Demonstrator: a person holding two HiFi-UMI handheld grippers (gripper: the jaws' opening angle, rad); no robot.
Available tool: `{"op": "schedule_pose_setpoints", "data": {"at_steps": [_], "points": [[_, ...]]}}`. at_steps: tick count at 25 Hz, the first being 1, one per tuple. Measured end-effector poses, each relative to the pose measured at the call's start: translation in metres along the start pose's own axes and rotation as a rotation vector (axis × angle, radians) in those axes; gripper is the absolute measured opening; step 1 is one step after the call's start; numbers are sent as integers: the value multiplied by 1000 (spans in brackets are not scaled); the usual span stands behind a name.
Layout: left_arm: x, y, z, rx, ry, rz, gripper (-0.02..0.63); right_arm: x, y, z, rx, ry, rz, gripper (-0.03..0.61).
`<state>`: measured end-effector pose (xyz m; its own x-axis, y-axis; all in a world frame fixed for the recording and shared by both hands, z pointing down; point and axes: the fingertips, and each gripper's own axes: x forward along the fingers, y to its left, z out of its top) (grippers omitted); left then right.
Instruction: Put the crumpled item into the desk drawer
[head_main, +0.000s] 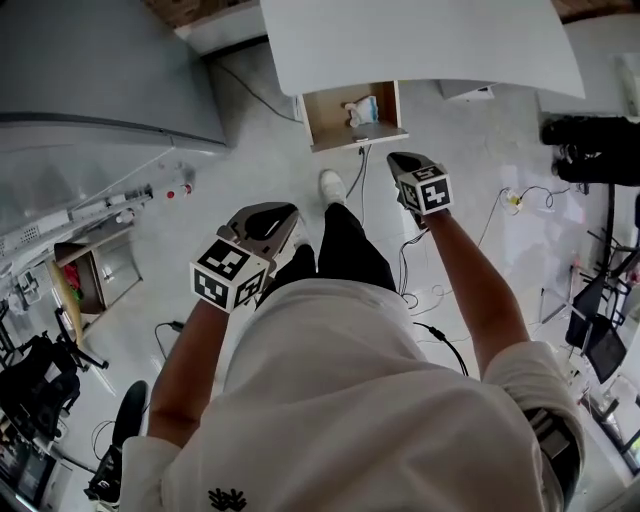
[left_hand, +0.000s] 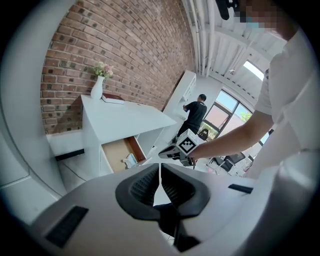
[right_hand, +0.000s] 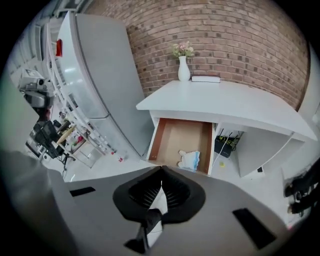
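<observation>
Crumpled white-and-blue item (right_hand: 190, 160): lying in the open wooden desk drawer (right_hand: 156, 140), by its front edge; placement looks done.
Left gripper (left_hand: 160, 172): jaws pressed together, empty, well off the desk.
Right gripper (right_hand: 161, 175): jaws closed on nothing, facing the drawer.

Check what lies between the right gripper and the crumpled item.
Only the drawer's front wall and a strip of floor, shown in the head view.
</observation>
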<state>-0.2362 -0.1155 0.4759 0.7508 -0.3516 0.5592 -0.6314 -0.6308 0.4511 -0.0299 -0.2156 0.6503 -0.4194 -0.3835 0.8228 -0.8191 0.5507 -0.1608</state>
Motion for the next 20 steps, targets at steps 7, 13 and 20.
{"op": "schedule_pose_setpoints", "data": {"at_steps": [7, 13, 20], "points": [[-26, -23, -15, 30, -9, -22, 32, -53, 106, -36, -7, 16, 114, 29], [-40, -32, -21, 31, -18, -9, 31, -81, 161, -39, -15, -5, 174, 29], [-59, -42, -33, 46, -22, -9, 31, -110, 205, -25, -25, -61, 205, 29]]}}
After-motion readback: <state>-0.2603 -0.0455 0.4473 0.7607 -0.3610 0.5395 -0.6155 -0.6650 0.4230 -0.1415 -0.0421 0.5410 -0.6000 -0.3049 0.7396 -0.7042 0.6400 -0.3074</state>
